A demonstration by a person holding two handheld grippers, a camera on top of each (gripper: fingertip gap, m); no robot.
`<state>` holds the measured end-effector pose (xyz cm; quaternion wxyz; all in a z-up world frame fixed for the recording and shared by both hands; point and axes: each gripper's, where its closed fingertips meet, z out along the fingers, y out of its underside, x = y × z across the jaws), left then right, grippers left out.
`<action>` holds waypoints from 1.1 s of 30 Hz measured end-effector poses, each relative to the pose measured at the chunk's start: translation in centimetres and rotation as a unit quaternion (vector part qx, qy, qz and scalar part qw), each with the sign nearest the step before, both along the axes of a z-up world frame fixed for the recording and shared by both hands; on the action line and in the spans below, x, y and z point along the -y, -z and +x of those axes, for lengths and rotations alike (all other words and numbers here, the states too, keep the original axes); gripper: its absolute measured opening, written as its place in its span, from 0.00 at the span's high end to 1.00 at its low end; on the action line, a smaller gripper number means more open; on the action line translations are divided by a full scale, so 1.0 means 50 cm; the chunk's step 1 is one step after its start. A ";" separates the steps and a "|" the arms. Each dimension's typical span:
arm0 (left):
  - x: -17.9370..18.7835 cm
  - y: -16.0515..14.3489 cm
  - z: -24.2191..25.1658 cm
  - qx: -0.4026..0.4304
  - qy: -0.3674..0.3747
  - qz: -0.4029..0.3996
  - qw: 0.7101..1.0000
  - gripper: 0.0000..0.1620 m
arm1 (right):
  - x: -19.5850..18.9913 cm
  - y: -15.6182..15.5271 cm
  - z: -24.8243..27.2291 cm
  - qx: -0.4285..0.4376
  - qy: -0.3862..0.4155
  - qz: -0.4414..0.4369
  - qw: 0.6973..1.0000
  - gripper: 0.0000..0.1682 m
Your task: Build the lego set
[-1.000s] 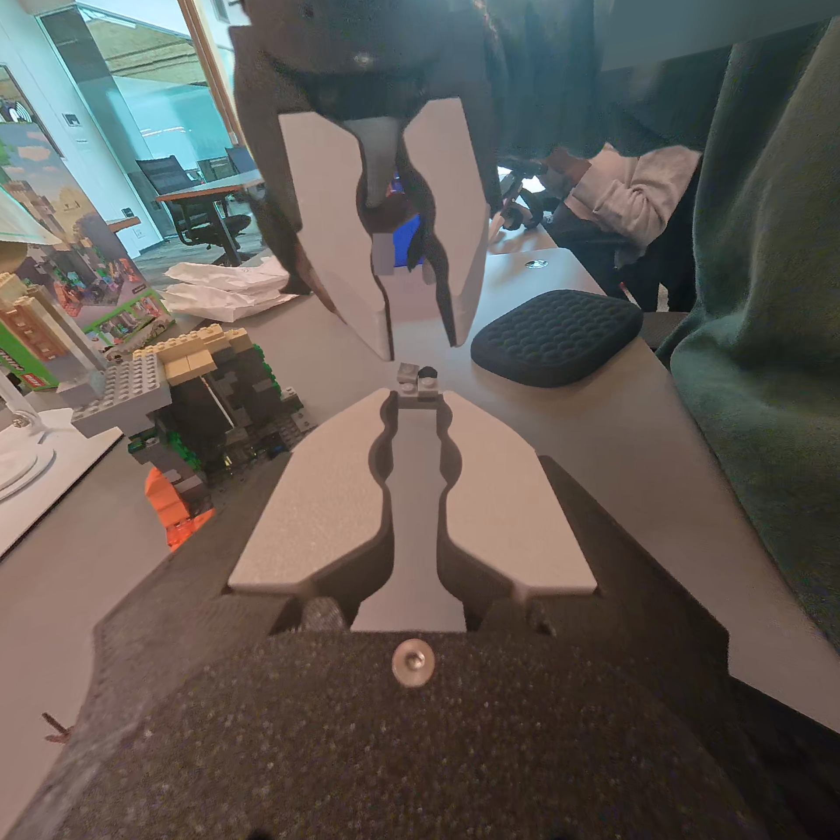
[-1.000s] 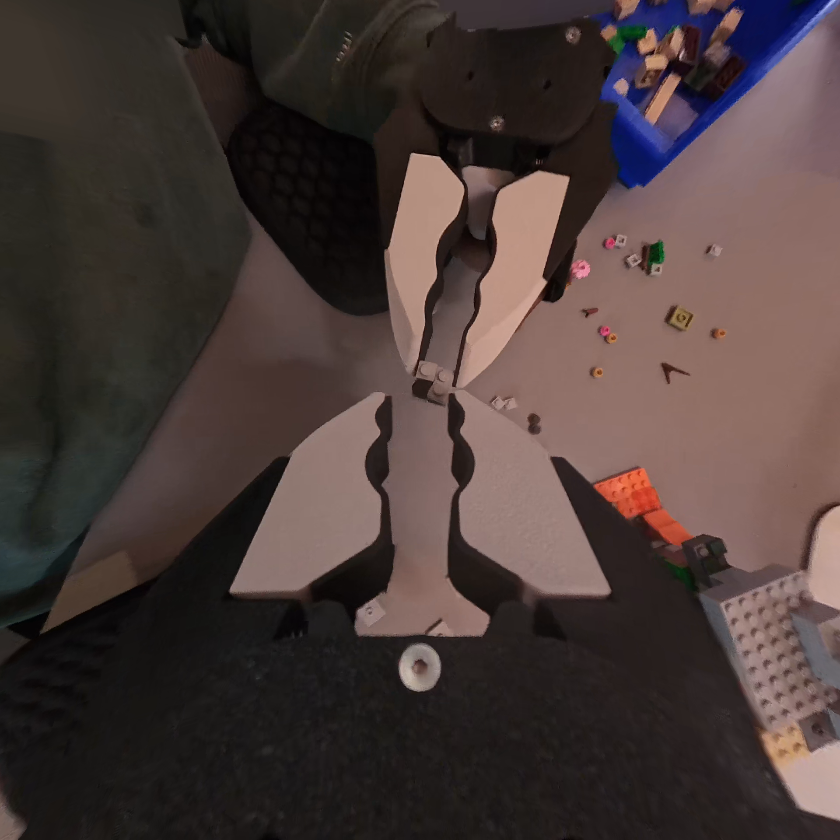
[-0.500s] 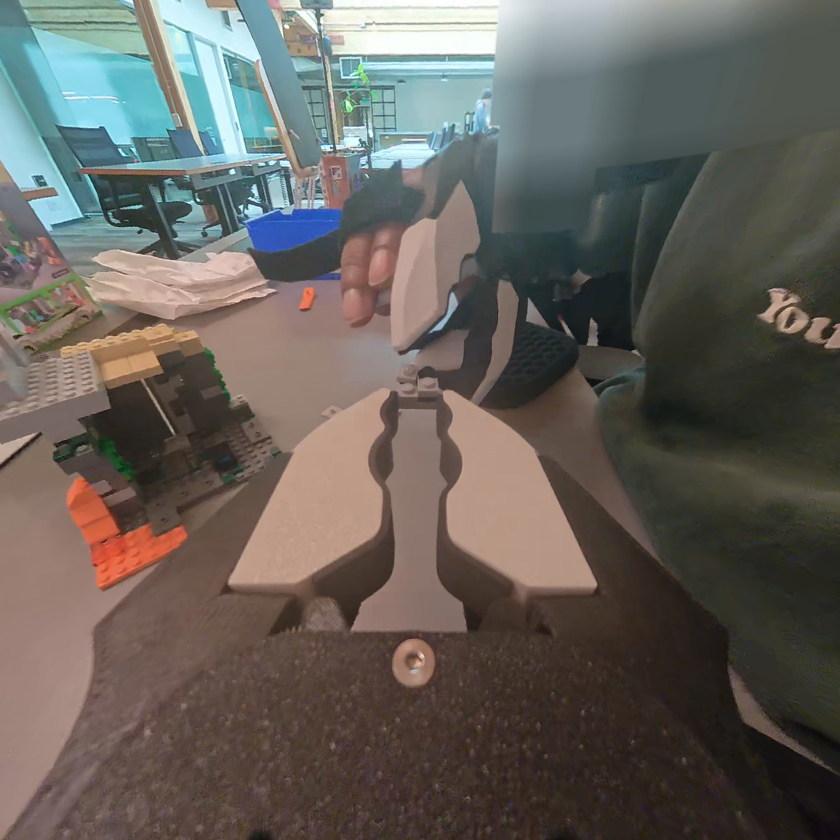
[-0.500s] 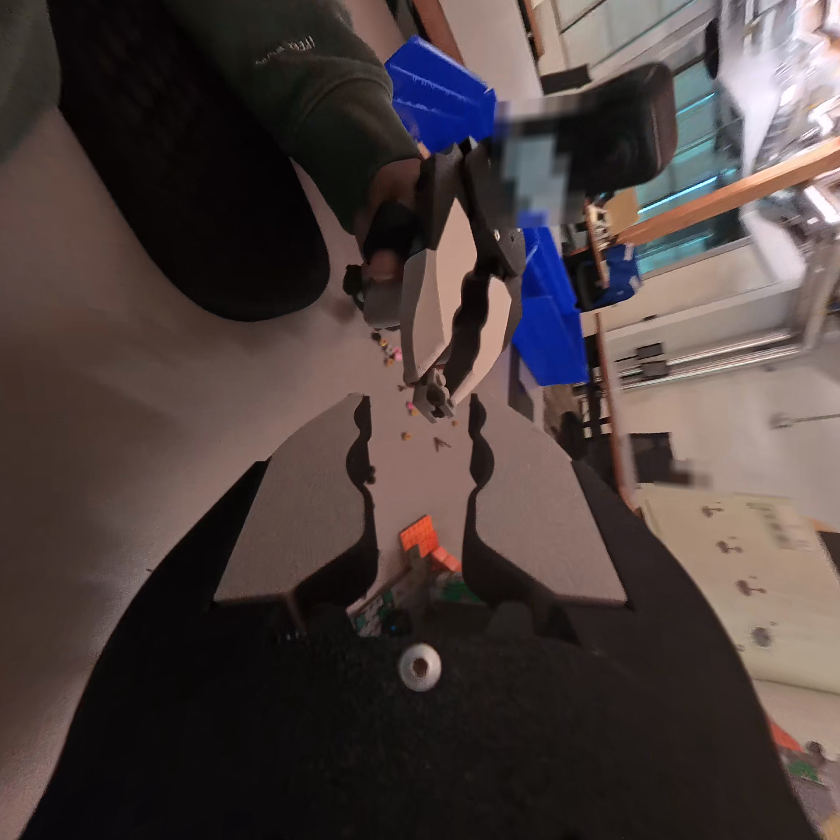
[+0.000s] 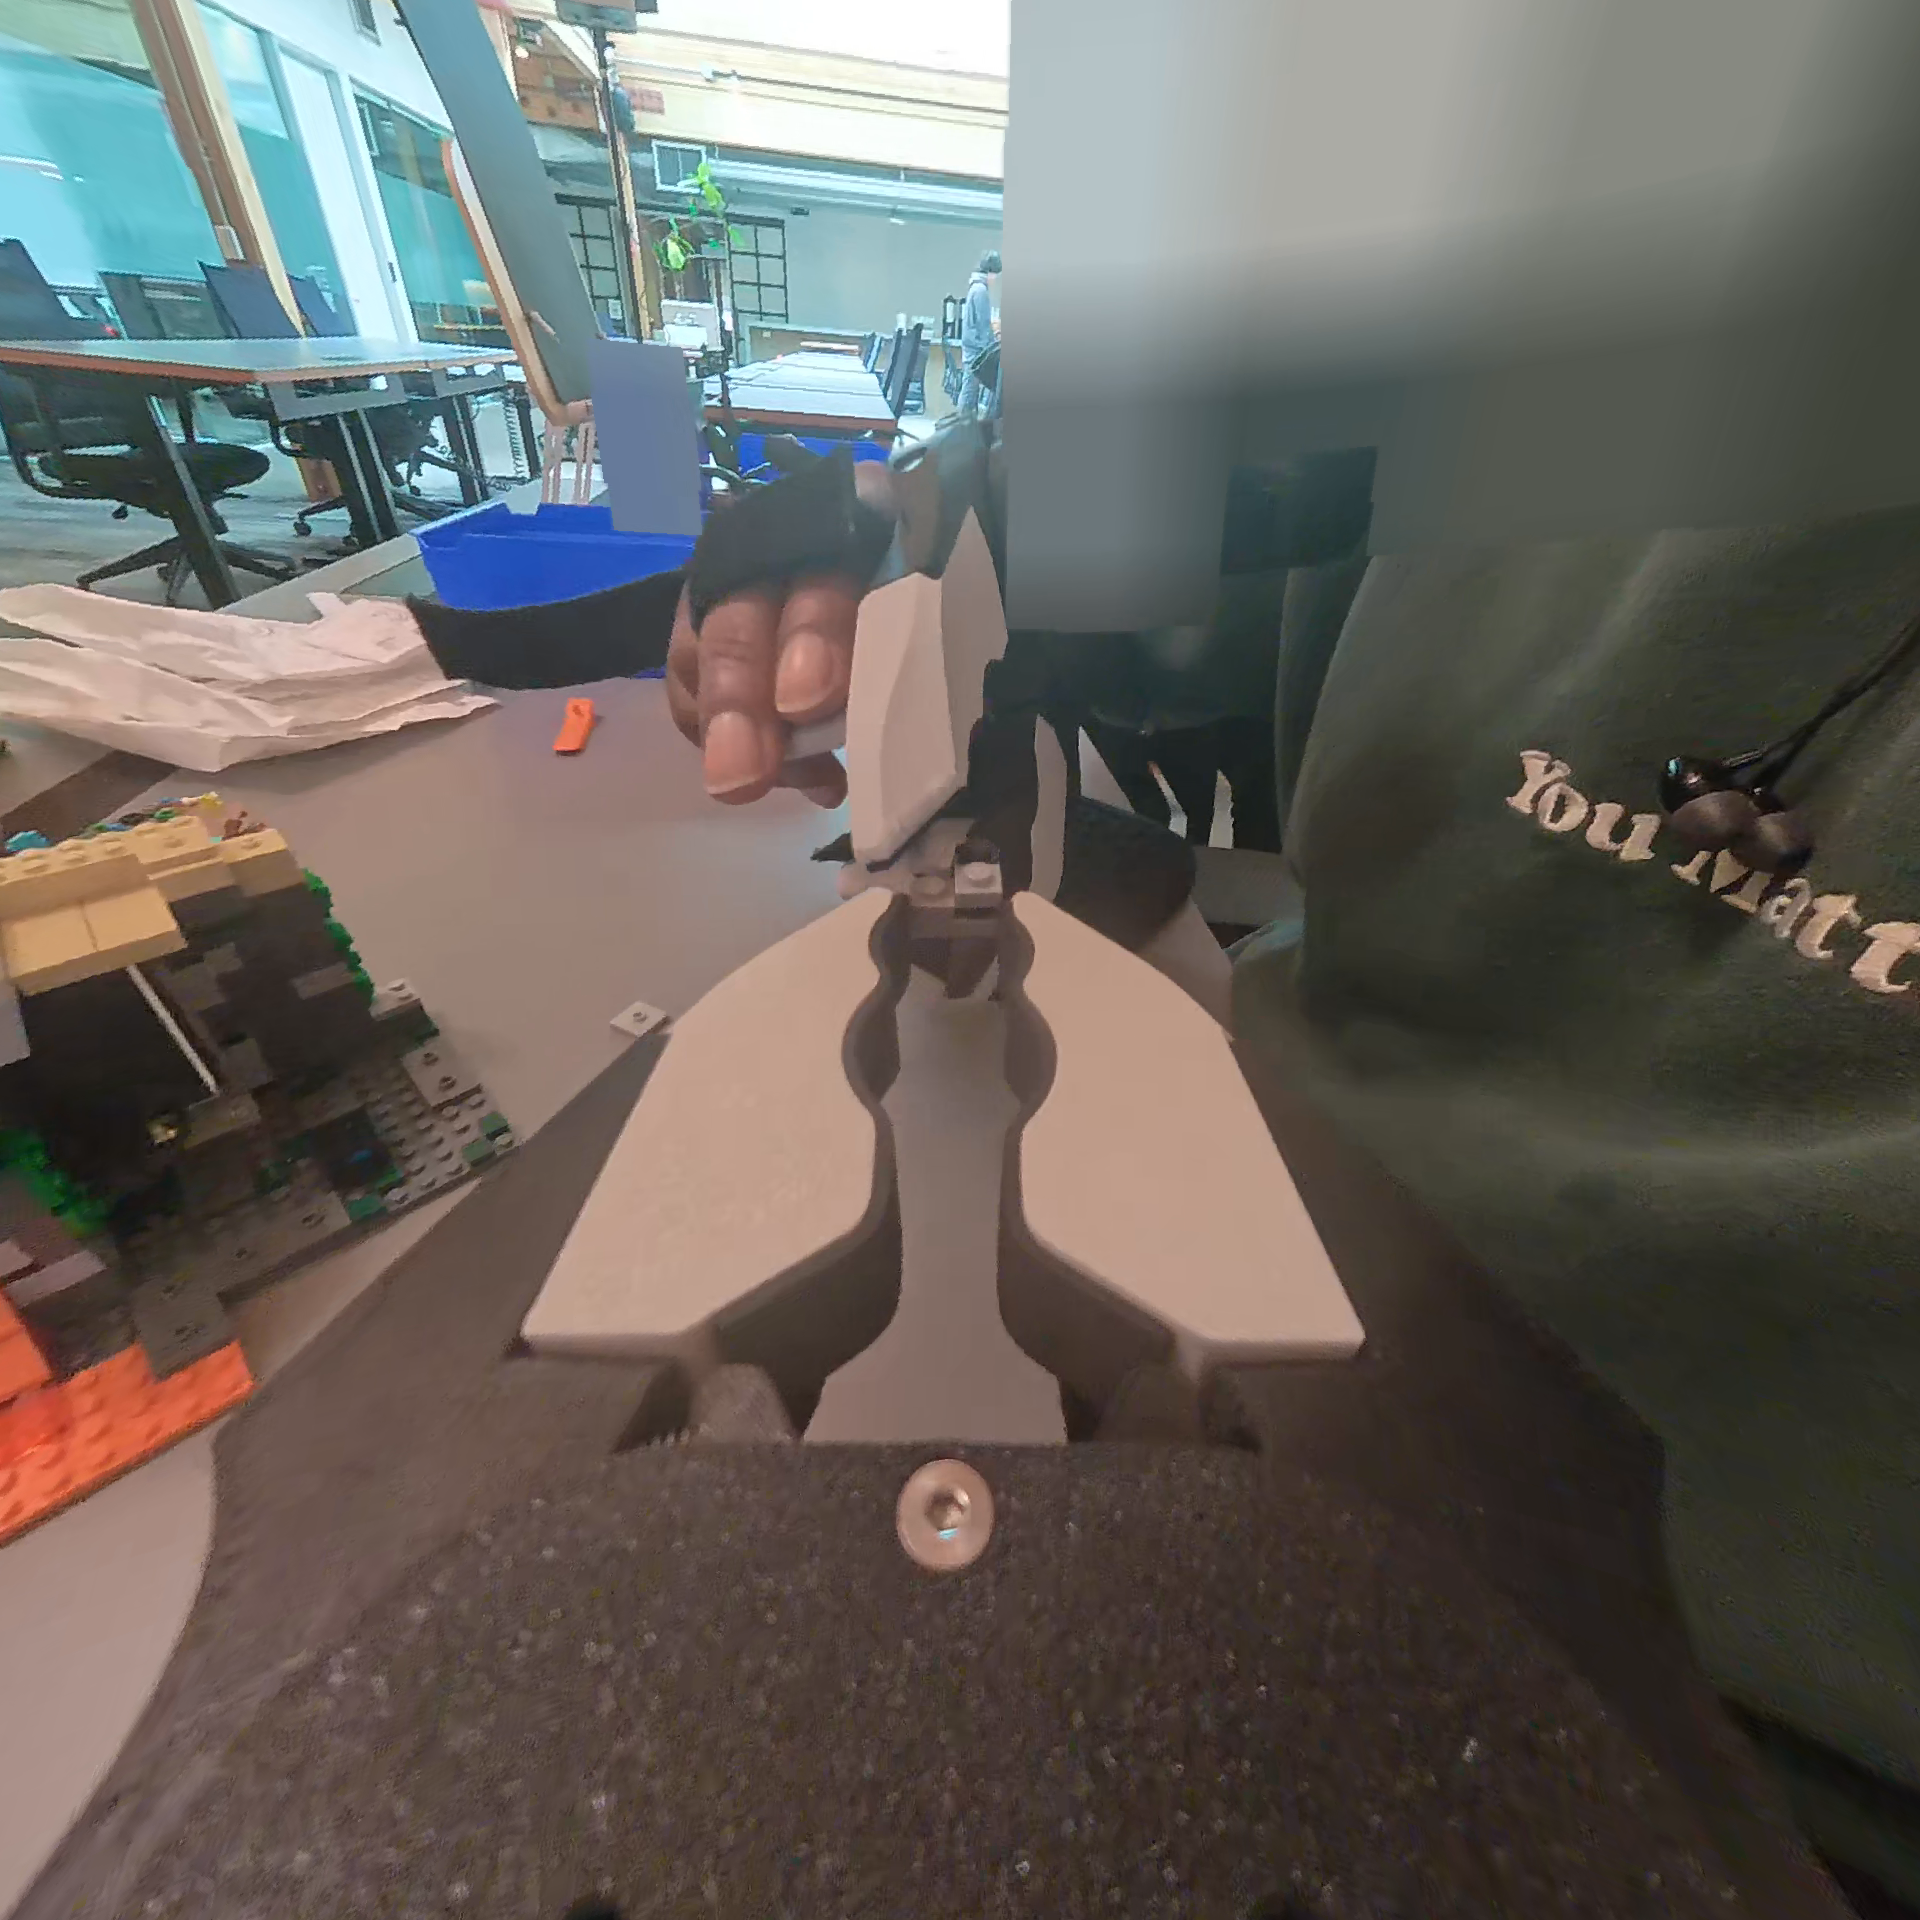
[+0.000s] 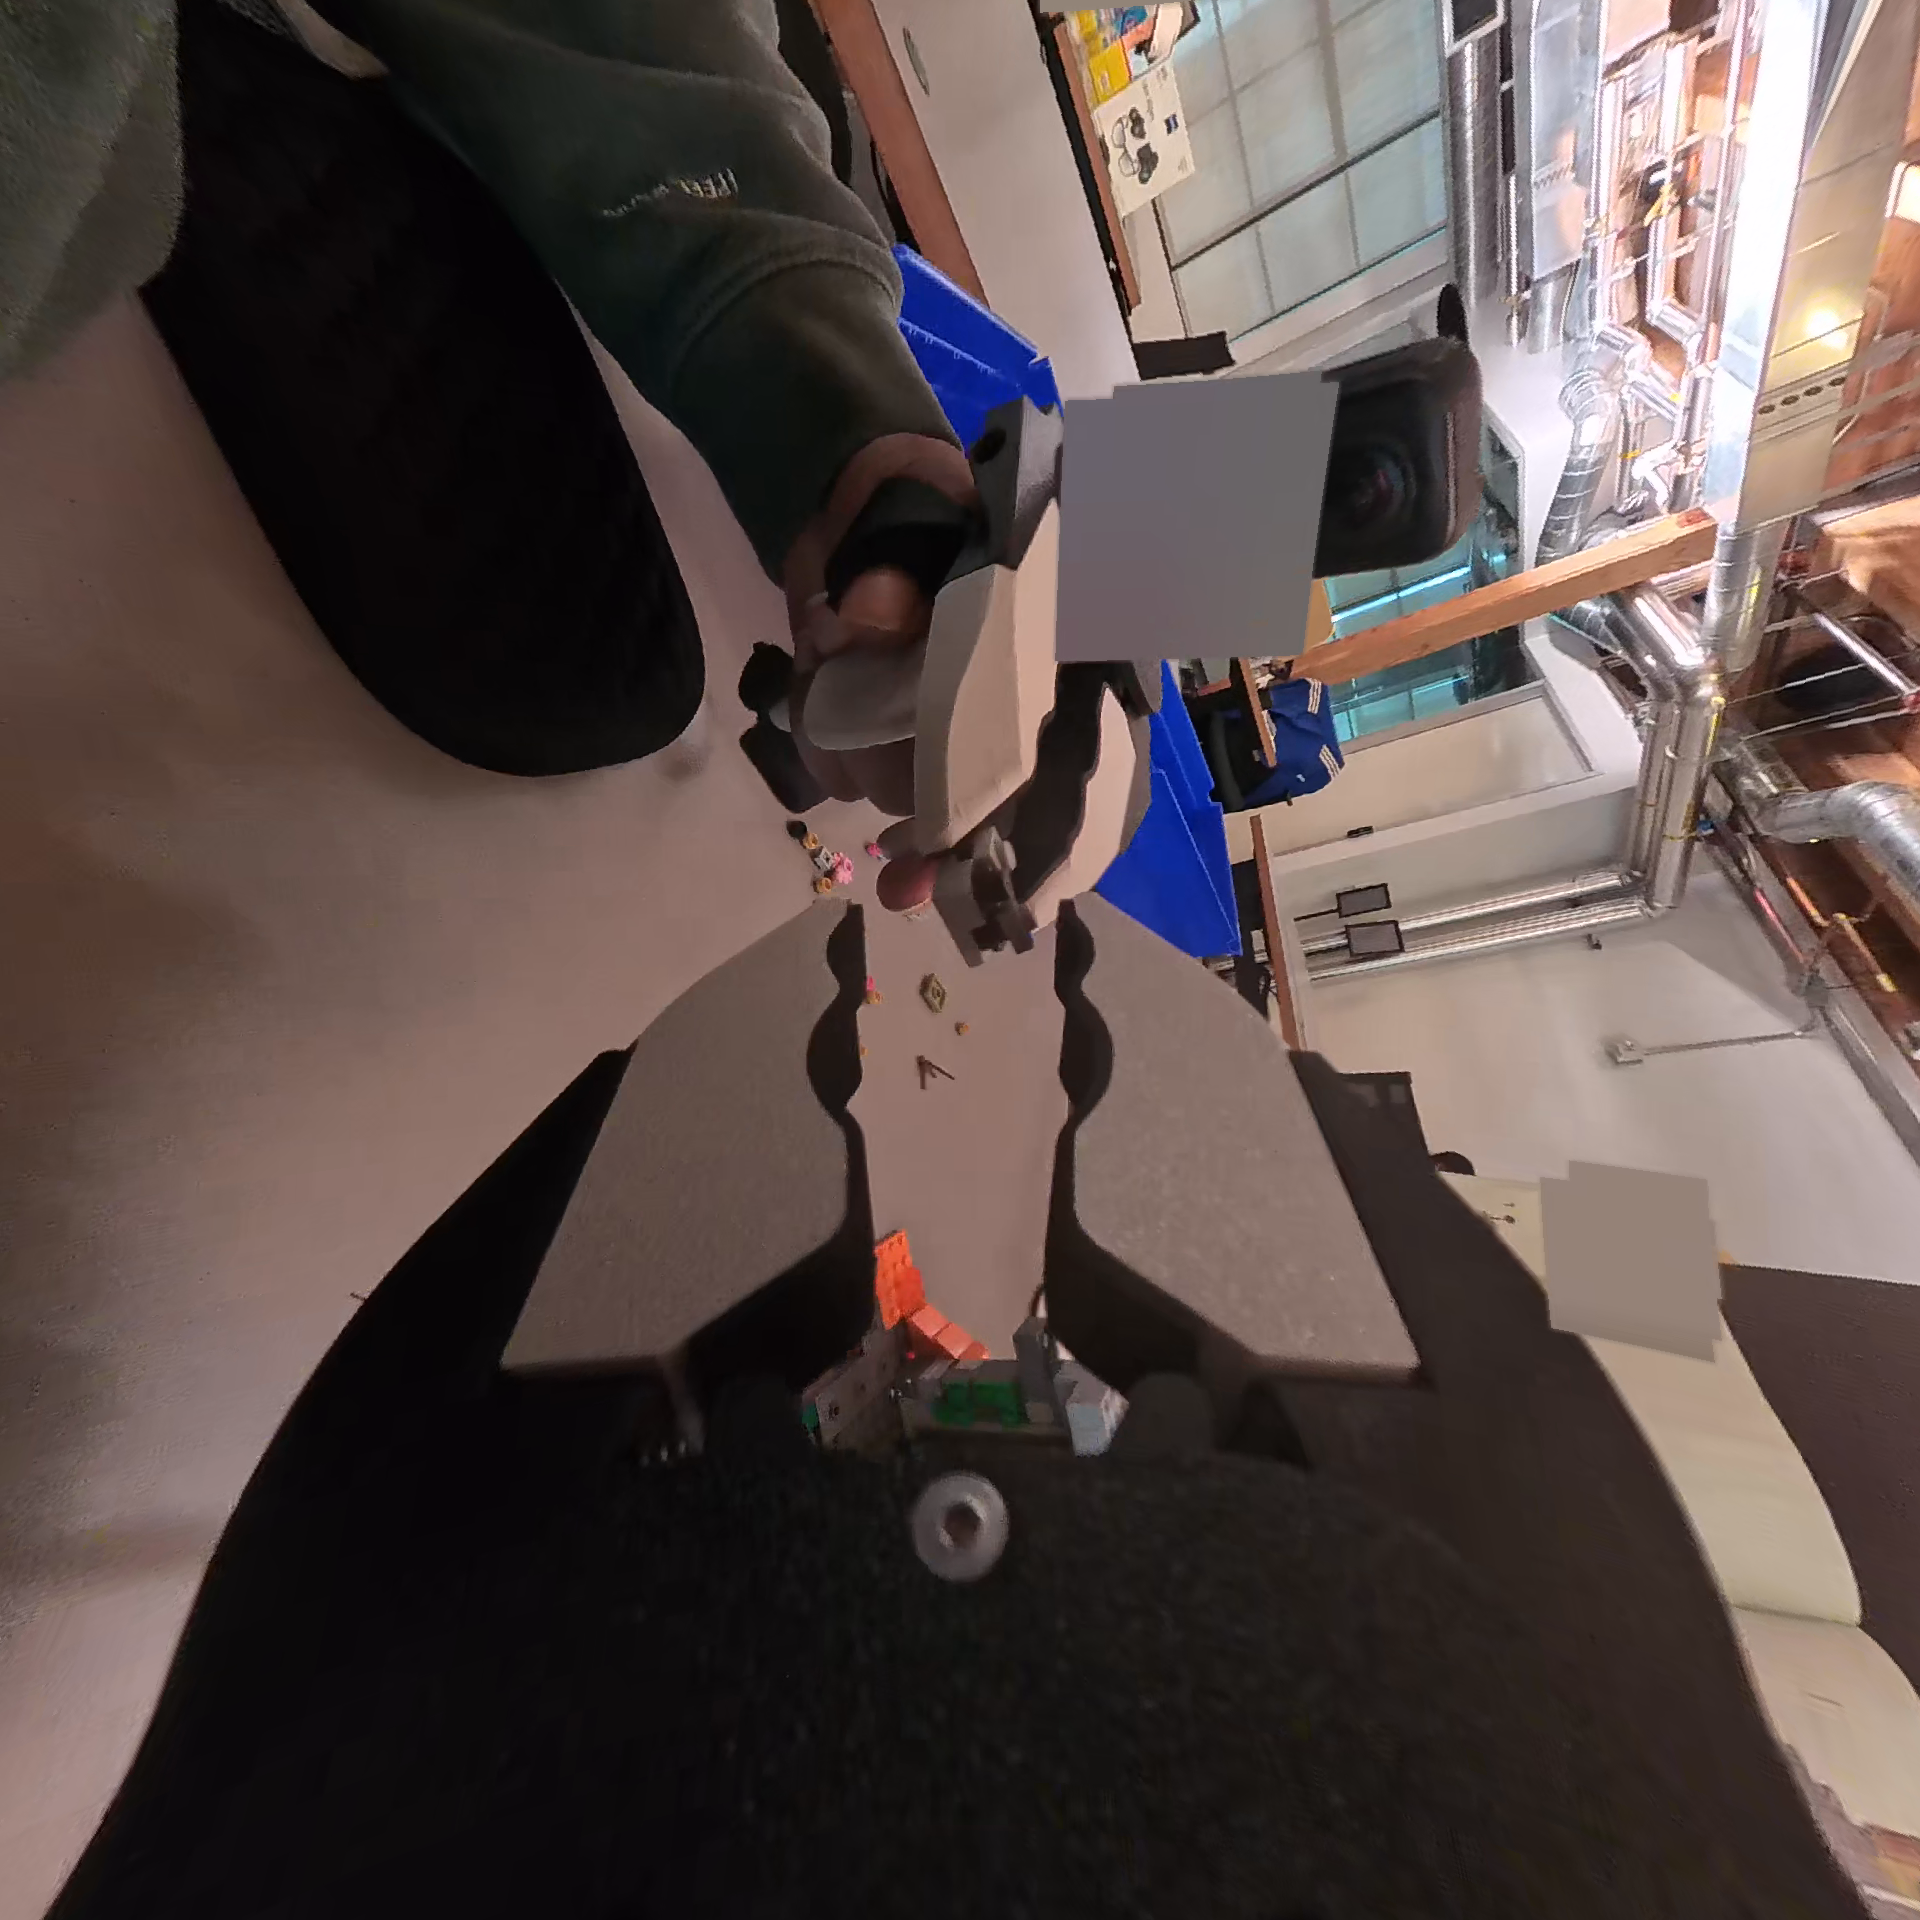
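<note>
1. Left wrist view: a small grey studded lego sub-assembly of a few plates [image 5: 961,902] is pinched at the tips of the left hand-held gripper [image 5: 951,920], whose fingers are drawn narrow around it, held above the grey counter [image 5: 582,862].
2. The right hand-held gripper [image 6: 961,914] stands open with a wide gap and carries nothing. In the left wrist view one of its fingertips sits right at the sub-assembly, though I cannot tell whether it touches.
3. To the near left stands the partly built lego model of dark grey rock with tan top plates, green bits and an orange base [image 5: 156,1049]. Judging by its size, much of the set is already assembled.
4. Work remains: the held sub-assembly is not yet joined to the model, and small loose lego pieces scattered on the counter [image 6: 925,997] lie unused, as does a light grey square plate [image 5: 638,1017].
5. Farther off sit a blue plastic parts bin [image 5: 551,551], crumpled white paper bags [image 5: 229,675] and an orange lego piece [image 5: 574,724].
</note>
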<state>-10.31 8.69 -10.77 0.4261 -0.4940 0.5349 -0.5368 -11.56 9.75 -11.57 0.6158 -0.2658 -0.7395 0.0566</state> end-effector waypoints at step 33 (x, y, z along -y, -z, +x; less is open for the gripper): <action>0.079 -0.092 0.033 0.137 0.169 -0.186 0.958 0.90 | 0.074 -0.099 0.037 -0.072 -0.007 0.079 0.994 0.94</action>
